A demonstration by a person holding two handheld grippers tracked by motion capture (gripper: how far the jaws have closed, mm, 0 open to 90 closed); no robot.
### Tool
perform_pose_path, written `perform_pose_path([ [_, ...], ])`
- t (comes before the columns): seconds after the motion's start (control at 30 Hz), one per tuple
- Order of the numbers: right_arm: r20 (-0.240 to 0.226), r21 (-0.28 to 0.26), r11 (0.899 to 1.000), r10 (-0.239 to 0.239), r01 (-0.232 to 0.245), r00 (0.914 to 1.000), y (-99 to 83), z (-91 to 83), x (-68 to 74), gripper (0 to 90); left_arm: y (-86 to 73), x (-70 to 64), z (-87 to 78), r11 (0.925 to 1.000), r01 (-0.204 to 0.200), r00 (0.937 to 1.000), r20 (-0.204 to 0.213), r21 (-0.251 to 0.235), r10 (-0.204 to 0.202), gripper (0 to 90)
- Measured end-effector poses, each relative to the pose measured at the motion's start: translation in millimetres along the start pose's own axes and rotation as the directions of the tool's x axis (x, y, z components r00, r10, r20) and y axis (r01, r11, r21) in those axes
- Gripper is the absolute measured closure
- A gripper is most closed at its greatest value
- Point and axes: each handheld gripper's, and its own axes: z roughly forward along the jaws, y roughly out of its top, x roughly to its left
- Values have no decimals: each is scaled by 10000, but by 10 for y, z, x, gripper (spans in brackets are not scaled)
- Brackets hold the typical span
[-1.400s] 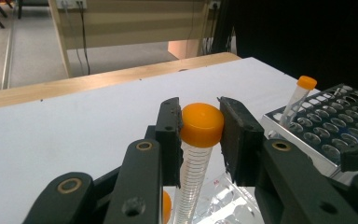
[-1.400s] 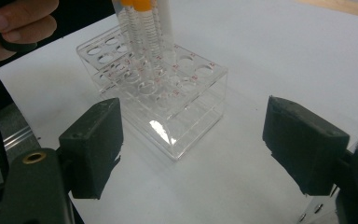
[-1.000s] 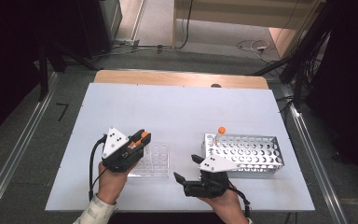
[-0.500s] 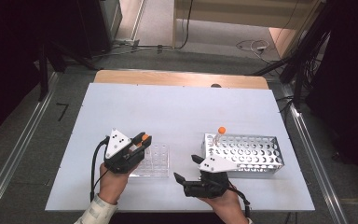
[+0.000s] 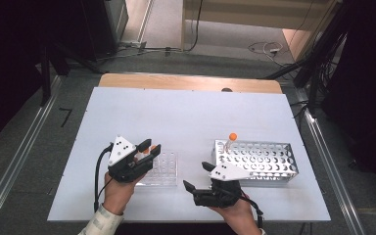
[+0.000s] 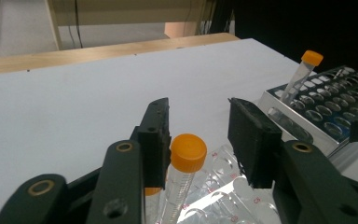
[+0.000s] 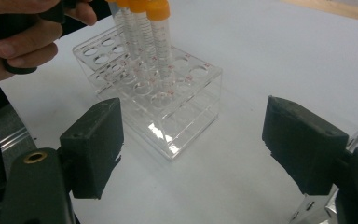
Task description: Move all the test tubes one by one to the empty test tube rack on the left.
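Orange-capped tubes [image 7: 154,32] stand upright in the clear plastic rack [image 5: 160,169], and the nearest one [image 6: 182,175] sits between the jaws of my left hand-held gripper [image 5: 147,148] — its cap lies against the inner face of the jaw on the view's left side, while the other jaw stands off from it with bare counter showing in the gap. So the left hand-held gripper is spread apart, not clamped on anything. From the left gripper view I can see a second orange cap low behind that same jaw, half hidden.

My right hand-held gripper [image 5: 197,176] is also wide apart, its two black pads well separated and nothing between them. Ahead of it, in the right gripper view, the clear rack rests on the white counter [image 5: 191,117] with three capped tubes in a row toward its far side (printed graduations show on the tube walls, too small to read). The left hand [image 7: 16,37] wraps its grip just beyond the rack.

Off to the side of the right hand-held gripper — just beside it — lies the perforated metal rack [image 5: 262,159], holding one tube [image 5: 231,141] tilted at its corner nearest the clear rack, orange cap up. The two racks are apart, with a strip of bare counter between them.
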Motion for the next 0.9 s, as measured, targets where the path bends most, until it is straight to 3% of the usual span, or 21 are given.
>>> perform_pose_path([
  [0.23,602,-377,9990,274,-251,9978,19,-86,-159,198,32,-47,-71,9989,85,9999,-96,-457,-90,371],
  [0.37,1152,-666,9964,606,-532,9915,18,-149,-304,201,43,-72,-83,9984,139,9998,-166,-555,-148,301],
  [0.57,1988,-1090,9883,1267,-1066,9718,-22,-210,-557,206,53,-93,-94,9979,120,9996,-262,-642,-137,253],
  [0.77,2714,-1191,9816,1767,-1492,9461,-78,-184,-790,223,49,-112,-85,9984,64,9998,-206,-565,-75,243],
  [0.9,3041,-1186,9795,1922,-1631,9330,-94,-128,-890,292,46,-122,-78,9986,24,9998,-200,-526,-35,243],
])
